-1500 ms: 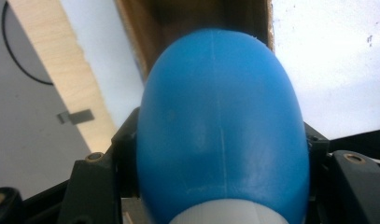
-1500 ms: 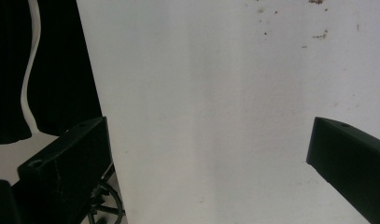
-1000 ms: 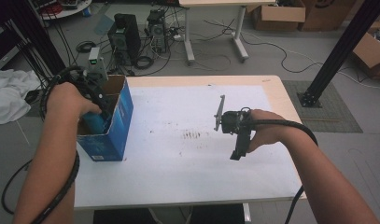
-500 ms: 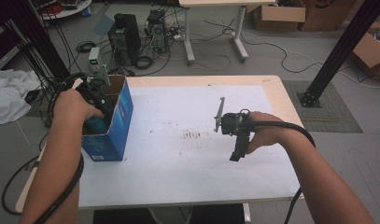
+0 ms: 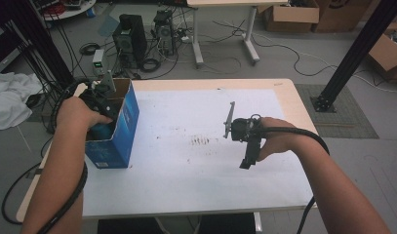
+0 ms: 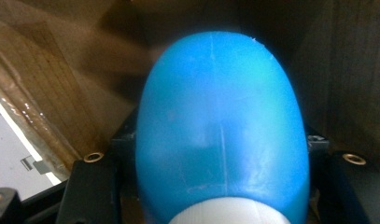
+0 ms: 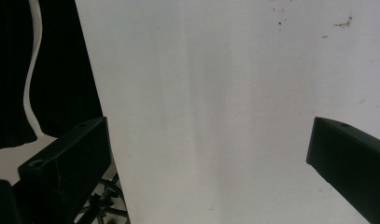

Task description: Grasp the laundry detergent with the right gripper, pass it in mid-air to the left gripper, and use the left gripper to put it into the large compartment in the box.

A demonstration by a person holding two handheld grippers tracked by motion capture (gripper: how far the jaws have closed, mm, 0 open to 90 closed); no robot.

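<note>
Crowding the blue bottle (image 6: 220,126), box walls (image 6: 47,93) seemingly hem the left claw (image 5: 99,127)

A grey floor (image 5: 264,63) lay around the counter (image 5: 298,105), strewn with black cables (image 5: 284,48). Beyond it stood two computer towers (image 5: 130,36) and a white-legged desk (image 5: 220,29), with cardboard boxes (image 5: 293,17) behind. A white cloth (image 5: 10,100) lay at the left, and a black slanted strut (image 5: 354,48) rose at the right.

Both grippers (image 5: 99,105) (image 5: 246,146) showing black bodies w/ grey 3-cornered plates on top, thick black cables trailing along bare forearms; no sleeves. Jaws showing black, blocky, w/ brass screw holes.
</note>
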